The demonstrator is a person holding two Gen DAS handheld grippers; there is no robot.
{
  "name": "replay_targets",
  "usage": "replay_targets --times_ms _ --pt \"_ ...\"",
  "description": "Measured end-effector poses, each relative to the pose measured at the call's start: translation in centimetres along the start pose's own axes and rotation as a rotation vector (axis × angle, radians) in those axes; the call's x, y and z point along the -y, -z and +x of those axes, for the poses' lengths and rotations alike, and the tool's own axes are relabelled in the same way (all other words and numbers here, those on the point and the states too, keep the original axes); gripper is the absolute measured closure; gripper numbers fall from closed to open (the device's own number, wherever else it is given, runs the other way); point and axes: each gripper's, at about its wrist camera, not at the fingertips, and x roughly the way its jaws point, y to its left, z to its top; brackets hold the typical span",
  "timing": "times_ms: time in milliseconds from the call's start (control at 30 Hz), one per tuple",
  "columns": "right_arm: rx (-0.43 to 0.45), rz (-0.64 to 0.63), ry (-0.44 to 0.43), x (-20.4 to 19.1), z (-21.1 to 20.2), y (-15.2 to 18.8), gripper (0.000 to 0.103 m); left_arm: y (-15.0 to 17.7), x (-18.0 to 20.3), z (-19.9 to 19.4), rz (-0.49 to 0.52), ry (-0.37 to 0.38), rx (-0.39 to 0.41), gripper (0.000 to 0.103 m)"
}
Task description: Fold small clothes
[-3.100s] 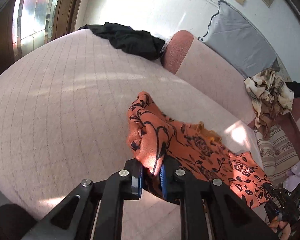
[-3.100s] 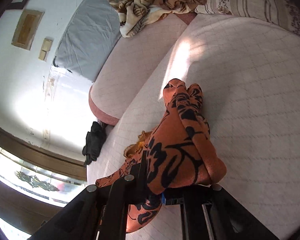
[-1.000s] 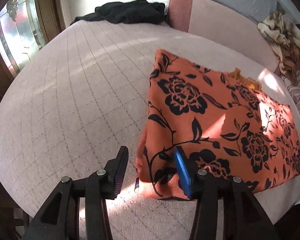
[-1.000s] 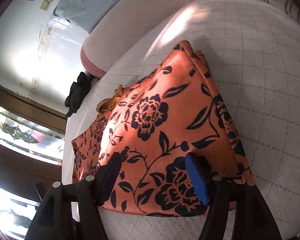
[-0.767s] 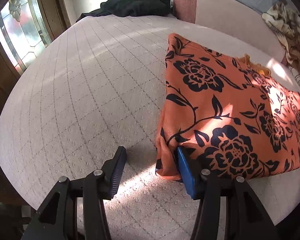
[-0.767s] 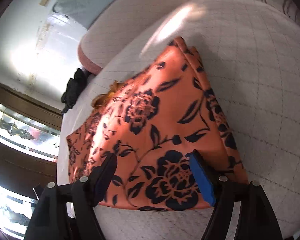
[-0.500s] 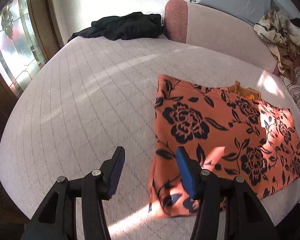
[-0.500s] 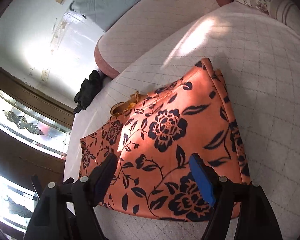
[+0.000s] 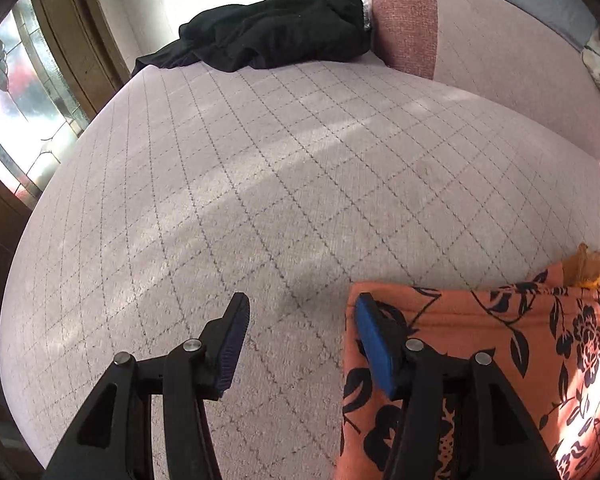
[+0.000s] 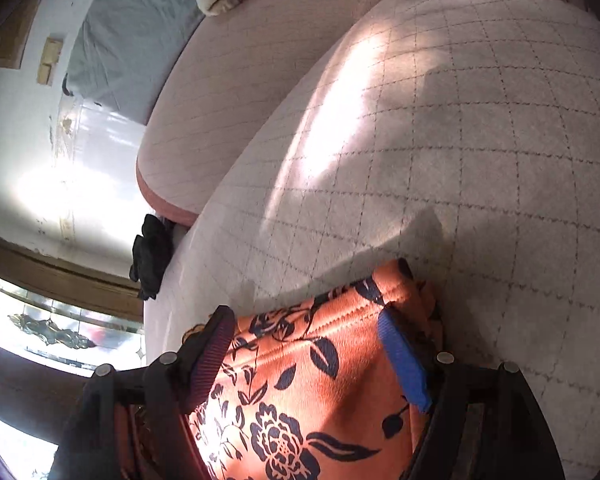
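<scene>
Two grippers, left [image 9: 300, 344] and right [image 10: 312, 356], gape over the orange garment [image 10: 312, 392]; only the right view shows sunlit wall [image 10: 40, 168].

— Left gripper [image 9: 300, 344]? Black plastic arms with long slots cut through. Two flat fingers, with a ridged blue pad [image 9: 374, 350] on one and a darker ridged pad [image 9: 233, 346] on the other. Round silver screws on top.

— And the right gripper [image 10: 308, 354]? Same black arms, same shiny screws. Bright blue pad [image 10: 404, 360] on one finger, purple-looking ridged pad [image 10: 212, 354] on the other.
</scene>
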Motion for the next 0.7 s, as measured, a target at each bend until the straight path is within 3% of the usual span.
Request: replay_targets --times_ms 100,200,433,567,633,700 --pt "0.041 -0.008 0.005 -0.6 -1.6 1.0 0.026 0.8 -1.2 -1.7 -0.043 0.005 0.028 0.046" --pt "0.070 -0.097 0.029 -2.4 -4.4 3.7 0.026 2.5 -2.2 -4.6 -0.065 0.047 0.073 0.046" --pt "0.018 -0.175 -0.051 -5.1 -9.7 13.9 0.026 10.6 -2.4 -11.4 -0.043 0.143 0.128 0.045" --pt "0.002 -0.178 -0.072 -5.0 -10.7 18.4 0.025 15.1 -1.9 -10.9 -0.003 0.144 0.080 0.045" --pt "-0.013 -0.168 -0.063 -4.4 -10.5 19.5 0.025 16.5 -1.9 -8.8 0.025 0.073 0.010 0.042" --pt "-0.020 -0.143 -0.050 -3.7 -10.1 19.8 0.025 17.3 -2.5 -8.4 -0.009 0.102 0.013 0.041"
